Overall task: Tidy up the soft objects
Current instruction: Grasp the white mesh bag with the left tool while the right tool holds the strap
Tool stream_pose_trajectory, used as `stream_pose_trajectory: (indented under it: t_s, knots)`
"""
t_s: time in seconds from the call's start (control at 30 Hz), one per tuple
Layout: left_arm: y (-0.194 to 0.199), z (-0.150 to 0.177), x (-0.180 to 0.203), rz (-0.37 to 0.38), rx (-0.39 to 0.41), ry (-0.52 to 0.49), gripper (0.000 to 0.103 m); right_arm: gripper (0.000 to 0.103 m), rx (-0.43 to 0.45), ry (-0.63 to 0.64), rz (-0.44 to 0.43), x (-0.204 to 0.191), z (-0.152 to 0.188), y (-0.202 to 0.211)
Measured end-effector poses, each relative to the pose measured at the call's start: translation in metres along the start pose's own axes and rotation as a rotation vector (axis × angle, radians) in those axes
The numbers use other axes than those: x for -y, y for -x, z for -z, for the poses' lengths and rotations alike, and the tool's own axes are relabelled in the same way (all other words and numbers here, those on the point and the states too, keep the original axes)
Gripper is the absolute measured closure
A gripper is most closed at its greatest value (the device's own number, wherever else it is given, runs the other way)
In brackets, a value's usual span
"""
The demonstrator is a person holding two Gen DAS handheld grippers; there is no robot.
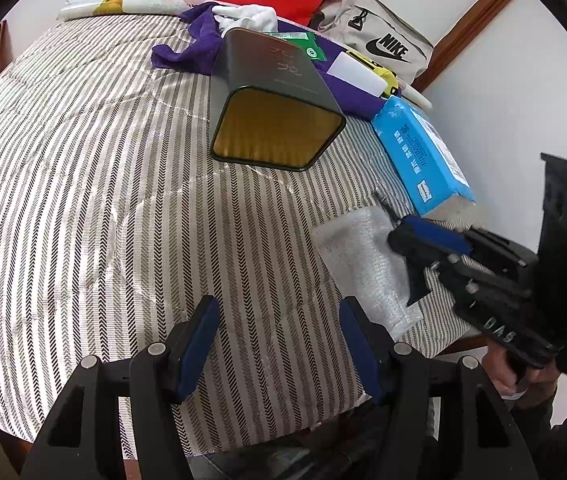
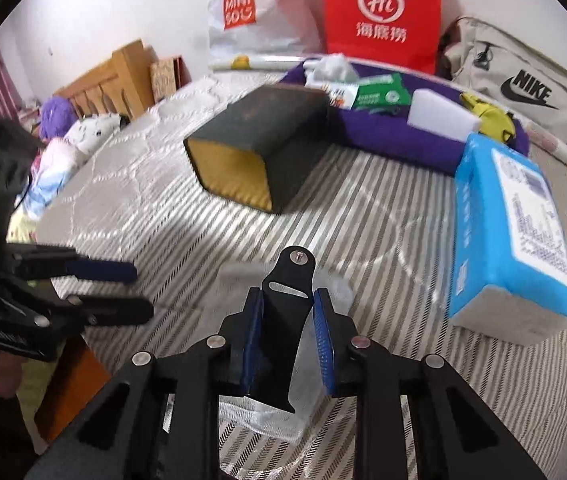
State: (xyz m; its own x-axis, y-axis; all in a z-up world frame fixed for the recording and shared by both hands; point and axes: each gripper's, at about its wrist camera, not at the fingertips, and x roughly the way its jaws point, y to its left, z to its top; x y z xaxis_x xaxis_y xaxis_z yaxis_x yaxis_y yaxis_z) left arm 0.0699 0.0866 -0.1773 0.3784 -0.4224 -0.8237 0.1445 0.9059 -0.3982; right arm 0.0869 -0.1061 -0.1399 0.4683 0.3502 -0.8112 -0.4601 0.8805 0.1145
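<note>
A black watch strap (image 2: 285,312) with a metal pin is held between the blue pads of my right gripper (image 2: 288,344), which is shut on it above a white bubble-wrap sheet (image 2: 267,412). The left wrist view shows the right gripper (image 1: 415,248) over that bubble wrap (image 1: 359,256), with the strap (image 1: 417,284) hanging from it. My left gripper (image 1: 279,344) is open and empty above the striped bedspread (image 1: 103,200). A dark tin box (image 1: 275,108) with a gold inside lies on its side, mouth toward me; the right wrist view shows it too (image 2: 259,144).
A blue tissue pack (image 2: 511,236) lies at the right. A purple cloth (image 2: 395,136) at the back carries a green packet (image 2: 383,94), a white block (image 2: 443,118) and a yellow item (image 2: 491,120). Red bag (image 2: 379,12), white bag (image 2: 243,12) and Nike bag (image 2: 519,88) stand behind.
</note>
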Motion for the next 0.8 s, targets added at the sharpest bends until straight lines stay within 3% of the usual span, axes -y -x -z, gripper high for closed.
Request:
stream_pose_trajectory:
  t_s: [0.23,0.37,0.5,0.63,0.7,0.8]
  knots:
    - [-0.005,-0.003,0.022,0.04,-0.028,-0.056,0.043,0.078,0.018,-0.014,0.052,0.017,0.004,0.022]
    - [-0.016,-0.007,0.045,0.046,-0.043,-0.091,0.028,0.077,0.003,-0.029,0.088,0.038,0.023,0.036]
    - [-0.036,-0.011,0.066,0.112,-0.082,-0.068,0.027,0.077,0.003,-0.074,0.117,0.064,0.045,0.051]
    - [-0.049,-0.013,0.091,0.009,-0.059,-0.089,0.017,0.077,0.007,-0.133,0.147,0.089,0.067,0.061]
    - [-0.057,-0.012,0.104,-0.053,-0.044,-0.117,0.007,0.077,0.007,-0.168,0.145,0.101,0.076,0.062]
    - [-0.069,-0.012,0.121,-0.18,-0.03,-0.19,0.006,0.077,0.008,-0.192,0.149,0.11,0.085,0.063]
